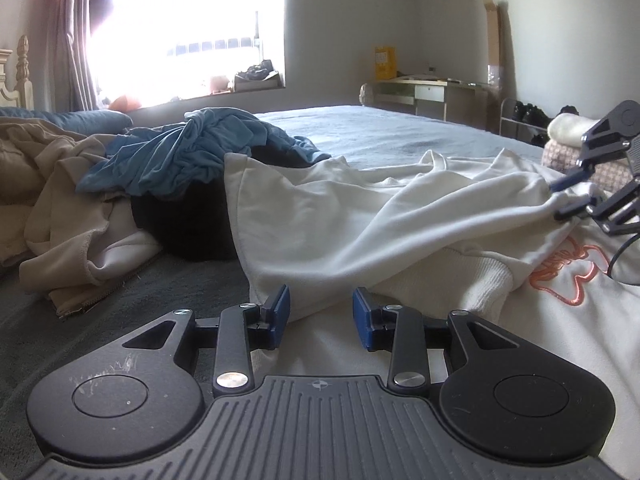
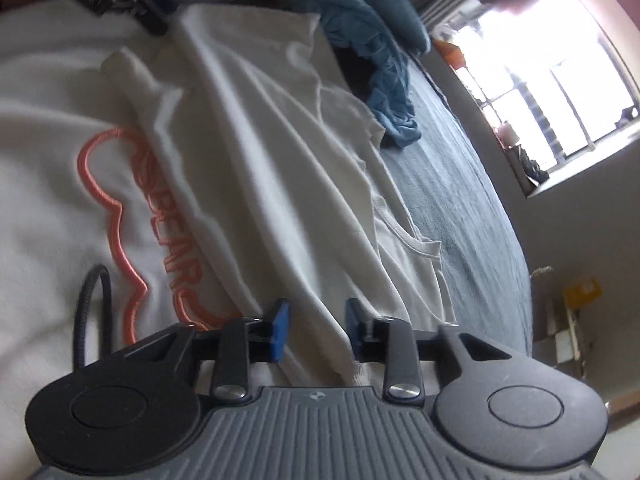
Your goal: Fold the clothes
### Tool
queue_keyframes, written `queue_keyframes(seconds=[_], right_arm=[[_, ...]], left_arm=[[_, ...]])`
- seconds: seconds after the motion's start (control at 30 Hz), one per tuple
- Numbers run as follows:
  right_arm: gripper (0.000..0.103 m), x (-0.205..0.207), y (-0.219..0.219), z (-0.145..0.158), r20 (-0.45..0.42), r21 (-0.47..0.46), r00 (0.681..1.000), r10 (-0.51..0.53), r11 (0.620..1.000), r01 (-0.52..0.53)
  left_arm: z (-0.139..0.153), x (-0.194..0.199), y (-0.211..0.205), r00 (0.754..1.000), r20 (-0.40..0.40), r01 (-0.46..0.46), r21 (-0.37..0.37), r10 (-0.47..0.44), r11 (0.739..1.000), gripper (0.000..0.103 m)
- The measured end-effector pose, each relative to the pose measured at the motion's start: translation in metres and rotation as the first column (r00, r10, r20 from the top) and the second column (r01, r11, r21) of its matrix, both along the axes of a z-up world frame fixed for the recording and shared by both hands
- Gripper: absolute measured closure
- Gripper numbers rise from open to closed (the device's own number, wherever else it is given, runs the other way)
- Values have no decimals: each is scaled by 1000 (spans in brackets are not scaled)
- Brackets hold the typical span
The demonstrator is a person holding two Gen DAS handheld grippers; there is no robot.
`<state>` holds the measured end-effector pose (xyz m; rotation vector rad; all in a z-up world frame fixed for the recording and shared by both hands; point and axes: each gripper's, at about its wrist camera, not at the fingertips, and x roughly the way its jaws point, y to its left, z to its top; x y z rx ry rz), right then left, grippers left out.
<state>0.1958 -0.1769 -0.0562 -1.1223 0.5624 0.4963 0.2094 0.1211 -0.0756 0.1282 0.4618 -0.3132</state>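
A white sweatshirt (image 1: 360, 220) with an orange outline print (image 2: 120, 184) lies spread and creased across the bed. My left gripper (image 1: 321, 314) rests low at its near edge. Its blue pads stand apart and a fold of the white cloth lies loose between them, beside a ribbed cuff (image 1: 472, 280). My right gripper (image 1: 560, 200) is at the far right of the left wrist view, pinching a bunched ridge of the sweatshirt that pulls taut toward its tips. In the right wrist view the right gripper (image 2: 317, 326) has a white fold filling the gap between its pads.
A crumpled blue garment (image 1: 192, 148), a black one (image 1: 188, 224) and a beige one (image 1: 60, 200) are piled at the left on the grey-blue bedspread (image 1: 380, 132). Folded clothes (image 1: 568, 148) are stacked at the right edge. A desk (image 1: 420, 92) stands beyond the bed.
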Motion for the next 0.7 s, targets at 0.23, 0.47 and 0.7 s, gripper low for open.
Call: queue_keyframes(seconds=[0.23, 0.47, 0.7], right_arm=[[100, -20, -5, 6, 140, -66, 988, 61, 996, -52], [100, -37, -14, -8, 59, -84, 993, 102, 992, -97], [99, -36, -22, -7, -30, -3, 998, 55, 998, -55]], left_arm=[[2, -4, 2, 1000, 10, 7, -5, -7, 1000, 69], [3, -6, 4, 999, -16, 31, -2, -31, 1000, 72], [12, -14, 15, 996, -37, 78, -51, -80, 996, 71]])
